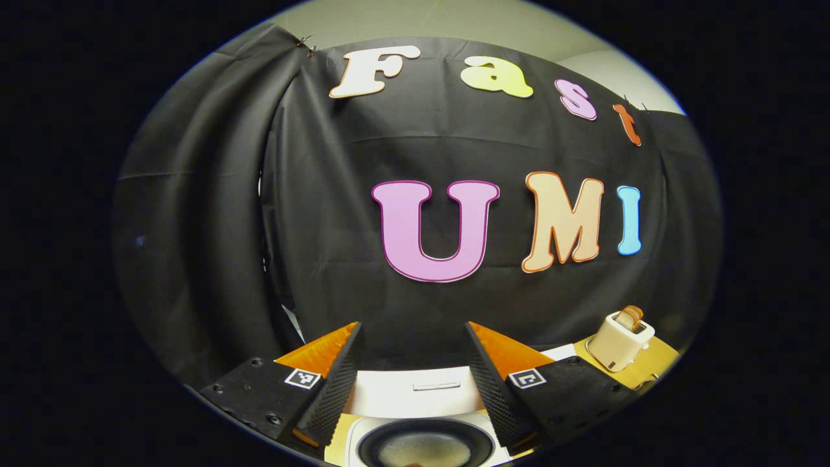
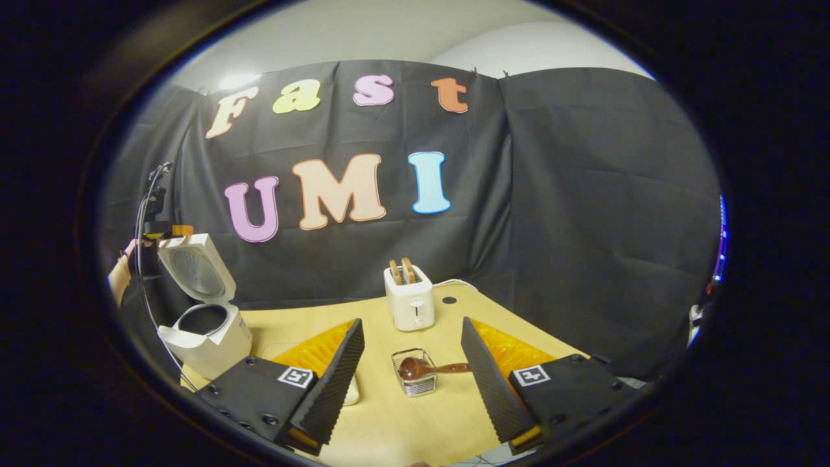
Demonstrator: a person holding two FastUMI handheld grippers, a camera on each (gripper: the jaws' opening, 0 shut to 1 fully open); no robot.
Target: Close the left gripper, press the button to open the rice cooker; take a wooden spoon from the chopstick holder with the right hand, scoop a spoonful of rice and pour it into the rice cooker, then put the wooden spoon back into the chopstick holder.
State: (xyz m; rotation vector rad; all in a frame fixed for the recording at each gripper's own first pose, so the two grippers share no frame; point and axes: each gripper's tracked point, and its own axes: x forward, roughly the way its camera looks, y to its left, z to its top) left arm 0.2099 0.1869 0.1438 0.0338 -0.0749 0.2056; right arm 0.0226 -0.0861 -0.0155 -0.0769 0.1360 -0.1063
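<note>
The white rice cooker [image 2: 206, 337] stands at the table's left with its lid [image 2: 194, 269] raised. In the left gripper view my left gripper [image 1: 414, 327] is open right above it, with the upright lid [image 1: 415, 392] and the dark inner pot [image 1: 421, 447] between and below its fingers. That gripper [image 2: 170, 230] appears small above the lid in the right gripper view. The wooden spoon [image 2: 431, 370] lies across a small wire chopstick holder [image 2: 415, 384] mid-table. My right gripper [image 2: 412, 323] is open and empty, a short way in front of the spoon.
A white toaster [image 2: 410, 298] with bread in its slots stands at the back of the wooden table [image 2: 402, 421]; it is also at the right in the left gripper view [image 1: 622, 340]. A white object [image 2: 351, 392] peeks out behind my right gripper's left finger. A hand [image 2: 120, 275] holds the left gripper.
</note>
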